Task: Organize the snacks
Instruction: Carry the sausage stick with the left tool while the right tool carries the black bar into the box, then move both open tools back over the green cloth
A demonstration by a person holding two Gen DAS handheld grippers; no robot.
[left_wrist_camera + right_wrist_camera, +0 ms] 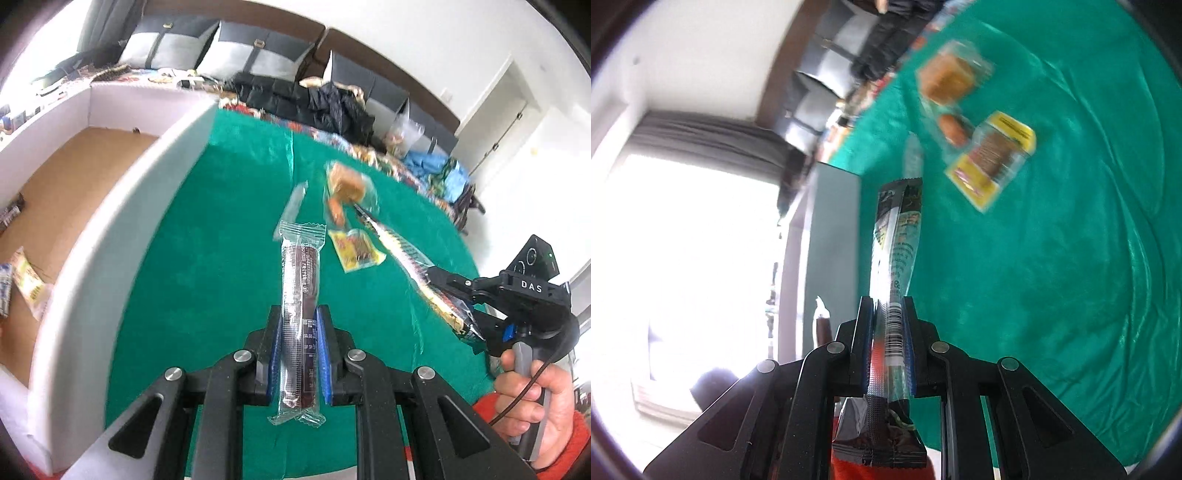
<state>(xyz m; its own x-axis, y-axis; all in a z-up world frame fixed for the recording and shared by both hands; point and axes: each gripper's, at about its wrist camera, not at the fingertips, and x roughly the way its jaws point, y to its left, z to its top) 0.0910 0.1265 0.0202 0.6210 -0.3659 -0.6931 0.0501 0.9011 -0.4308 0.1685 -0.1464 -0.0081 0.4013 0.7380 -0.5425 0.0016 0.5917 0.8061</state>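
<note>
**A:** Start at your left gripper. What are the blue pads doing?

**B:** They are pinching a clear-wrapped dark snack stick across its lower half. You are gripping it lengthwise, so it is pointing to twelve o'clock in the left wrist view, and both crimped ends are sticking out free. A narrow pack held that way is not likely to sag.

**A:** And your right gripper?

**B:** Its jaws are pressed onto a long black stick pack, near the barcode. The tail is hanging under the jaws, and the far end is reaching toward twelve o'clock. From the left wrist camera you are seeing that same gripper at four o'clock, with your hand wrapped around its grey handle.

**A:** So you are carrying one snack per hand?

**B:** I judge so. You are lifting two at once, probably to halve the trips to the white box, which is sitting at nine o'clock from the left gripper. Its brown floor is already holding a few wrapped snacks near the left edge.

**A:** What is waiting further out?

**B:** On the green cloth, around one o'clock from the left gripper, a yellow packet, a clear bag of orange-brown pieces and a thin clear sleeve are lying near each other. They are blurred, so I cannot read any labels.

**A:** Any risk?

**B:** Watch the box wall, which is rising just left of your held stick.
</note>
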